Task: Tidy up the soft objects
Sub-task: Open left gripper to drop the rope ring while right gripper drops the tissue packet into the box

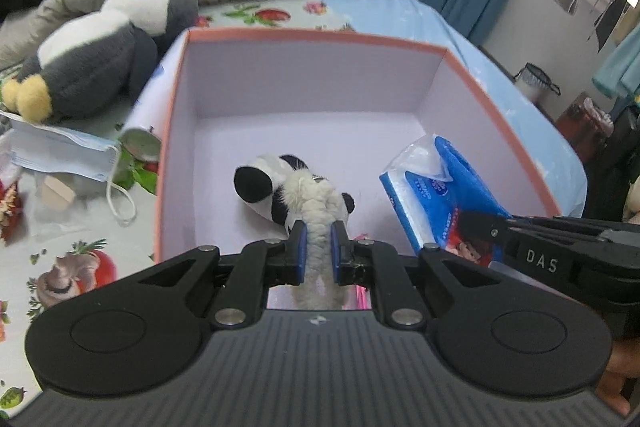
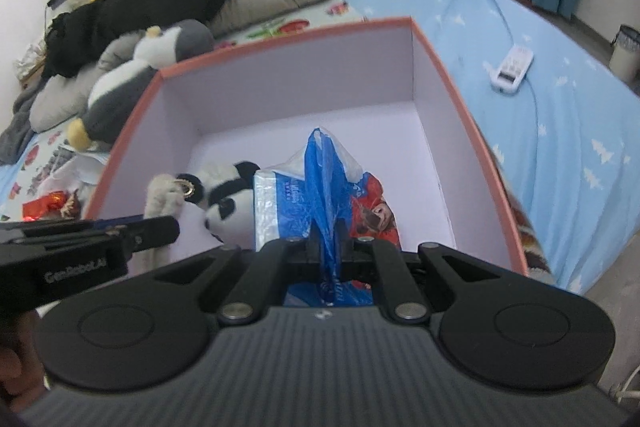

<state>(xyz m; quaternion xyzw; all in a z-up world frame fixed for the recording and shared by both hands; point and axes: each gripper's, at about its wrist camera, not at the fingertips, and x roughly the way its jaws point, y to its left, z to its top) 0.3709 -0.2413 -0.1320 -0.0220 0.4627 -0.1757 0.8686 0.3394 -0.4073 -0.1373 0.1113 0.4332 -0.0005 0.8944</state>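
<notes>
A: What does the left gripper (image 1: pixel 319 227) have?

B: Its fingers (image 1: pixel 301 247) are pinched nearly together on the white braided cord (image 1: pixel 316 223) of a small panda plush (image 1: pixel 280 187). The panda hangs low inside the pink-rimmed box (image 1: pixel 312 37), near the floor on the left side.

A: And the right gripper (image 2: pixel 329 241)?

B: Its fingers are almost closed on the blue wrapper of a tissue pack (image 2: pixel 320 203), which is also inside the box, just right of the panda.

A: Where is the box?

B: On the bed (image 2: pixel 560 131). A grey penguin plush (image 1: pixel 104 51) lies outside it to the left, with a face mask (image 1: pixel 60 151) nearby.
</notes>
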